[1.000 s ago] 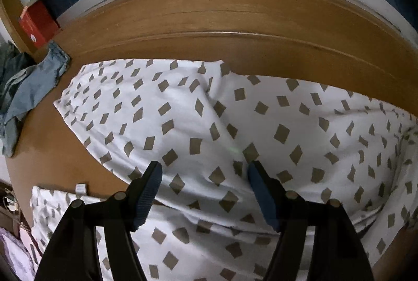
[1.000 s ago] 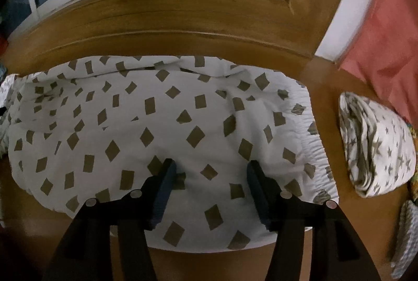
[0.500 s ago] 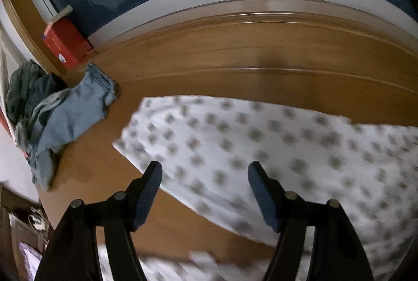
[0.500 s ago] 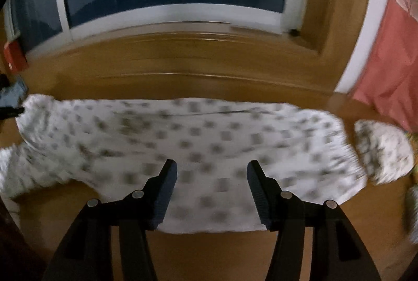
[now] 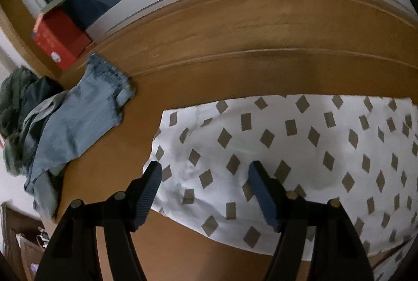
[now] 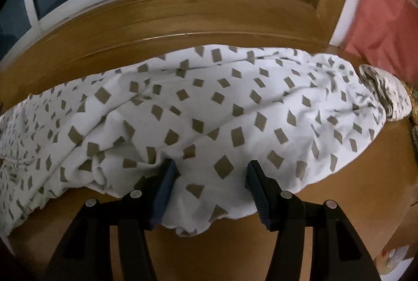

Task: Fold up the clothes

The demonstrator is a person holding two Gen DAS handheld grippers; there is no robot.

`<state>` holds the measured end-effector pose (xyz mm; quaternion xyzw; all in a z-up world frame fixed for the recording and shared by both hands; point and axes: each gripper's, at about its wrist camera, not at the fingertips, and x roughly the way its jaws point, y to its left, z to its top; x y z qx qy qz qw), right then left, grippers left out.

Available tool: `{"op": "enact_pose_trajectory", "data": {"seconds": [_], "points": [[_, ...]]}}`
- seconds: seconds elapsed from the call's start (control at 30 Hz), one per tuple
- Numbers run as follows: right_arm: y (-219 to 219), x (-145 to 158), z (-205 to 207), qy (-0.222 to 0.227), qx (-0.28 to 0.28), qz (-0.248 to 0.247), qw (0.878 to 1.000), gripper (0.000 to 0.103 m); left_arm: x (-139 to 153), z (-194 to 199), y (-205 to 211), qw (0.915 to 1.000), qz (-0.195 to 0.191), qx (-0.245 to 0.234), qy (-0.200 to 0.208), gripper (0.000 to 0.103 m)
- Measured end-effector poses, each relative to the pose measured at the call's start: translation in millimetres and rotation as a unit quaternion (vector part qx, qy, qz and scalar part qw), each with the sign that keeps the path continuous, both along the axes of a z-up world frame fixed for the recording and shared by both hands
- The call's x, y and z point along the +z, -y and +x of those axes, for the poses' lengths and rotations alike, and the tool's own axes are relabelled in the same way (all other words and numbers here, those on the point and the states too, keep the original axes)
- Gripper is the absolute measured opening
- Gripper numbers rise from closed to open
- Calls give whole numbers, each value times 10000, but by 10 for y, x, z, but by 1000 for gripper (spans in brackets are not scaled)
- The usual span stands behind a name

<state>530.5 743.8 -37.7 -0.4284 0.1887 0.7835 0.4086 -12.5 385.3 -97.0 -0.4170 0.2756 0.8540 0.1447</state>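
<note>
Crumpled denim (image 5: 75, 121) and a red box (image 5: 58, 42) sit left of the diamond-print white cloth (image 6: 222, 113) on the glossy wooden worktop (image 5: 235, 46); both the left gripper (image 5: 205, 176) and right gripper (image 6: 211, 174) hang with jaws apart, gripping nothing.

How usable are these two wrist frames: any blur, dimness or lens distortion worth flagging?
Left wrist view: dim and warm-toned, the patterned cloth slightly soft, the denim garment smeared at the frame's edge. Right wrist view: the cloth's print is sharper centrally and blurred at the left edge. Both views: strong fisheye bending of the wooden ledge, dark corners.
</note>
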Motion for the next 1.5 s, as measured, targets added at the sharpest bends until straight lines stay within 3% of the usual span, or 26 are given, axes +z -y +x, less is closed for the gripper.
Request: {"op": "enact_pose_trajectory", "data": {"seconds": [0.17, 0.3, 0.4, 0.5, 0.6, 0.67, 0.77, 0.9, 1.03, 1.23, 1.5], "points": [[97, 67, -48, 136, -172, 95, 9997, 55, 27, 60, 105, 9999, -57, 80, 67, 72], [492, 381, -32, -382, -49, 82, 9992, 56, 269, 356, 213, 9993, 12, -362, -115, 71], [816, 506, -101, -979, 631, -661, 9910, 56, 465, 787, 390, 9958, 451, -776, 174, 71], [1070, 440, -273, -1542, 1428, -1760, 9617, 56, 505, 1252, 527, 9865, 960, -1124, 708, 71], [1211, 303, -482, -1625, 1709, -2349, 9430, 56, 461, 1665, 534, 9715, 1371, -1497, 1222, 71], [1254, 244, -571, -1589, 1735, -2429, 9411, 56, 398, 1880, 466, 9615, 1477, -1817, 1437, 71], [1228, 146, -654, -1485, 1573, -2528, 9430, 56, 260, 2120, 327, 9524, 1279, -2261, 1597, 70], [1200, 131, -677, -1652, 1382, -2769, 9365, 57, 124, 2445, 131, 9354, 1001, -2900, 1759, 70], [1203, 188, -737, -1657, 1318, -2479, 9454, 56, 45, 2704, -18, 9223, 782, -3358, 1745, 70], [1118, 151, -796, -1705, 1028, -2410, 9499, 56, 16, 2667, -42, 9185, 980, -3330, 1894, 70], [993, 44, -734, -1794, 667, -2640, 9453, 57, -32, 2756, -170, 9132, 701, -3651, 1668, 70]]}}
